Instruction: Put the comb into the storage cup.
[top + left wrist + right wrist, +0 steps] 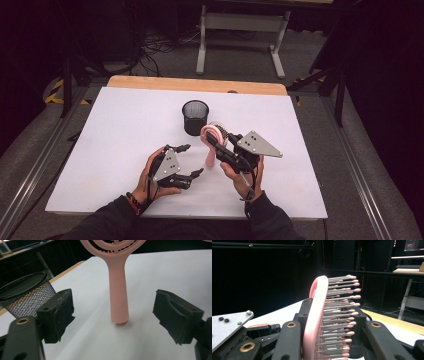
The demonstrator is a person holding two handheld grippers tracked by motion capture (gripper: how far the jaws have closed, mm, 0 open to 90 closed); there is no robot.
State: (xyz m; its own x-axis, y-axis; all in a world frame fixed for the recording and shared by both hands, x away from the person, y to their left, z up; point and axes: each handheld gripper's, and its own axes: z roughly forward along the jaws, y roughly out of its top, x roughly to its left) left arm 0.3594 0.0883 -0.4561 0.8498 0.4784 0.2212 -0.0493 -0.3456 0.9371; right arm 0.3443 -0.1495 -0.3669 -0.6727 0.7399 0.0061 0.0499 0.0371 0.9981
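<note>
A pink hairbrush [211, 145] stands upright, handle end down on the white table [115, 130], with my right gripper [216, 140] shut on its head. In the right gripper view the brush head [318, 315] with its pink-tipped bristles sits clamped between the jaws. My left gripper [191, 161] is open, just left of the handle. In the left gripper view the handle [118, 292] stands between and beyond the two spread black pads [58, 315]. A black mesh cup [195, 117] stands upright behind the brush.
The mesh cup [23, 296] is near the left pad in the left gripper view. A wooden strip [195, 84] runs along the table's far edge. A grey frame stand [240, 35] is on the floor beyond. Metal rails flank the table.
</note>
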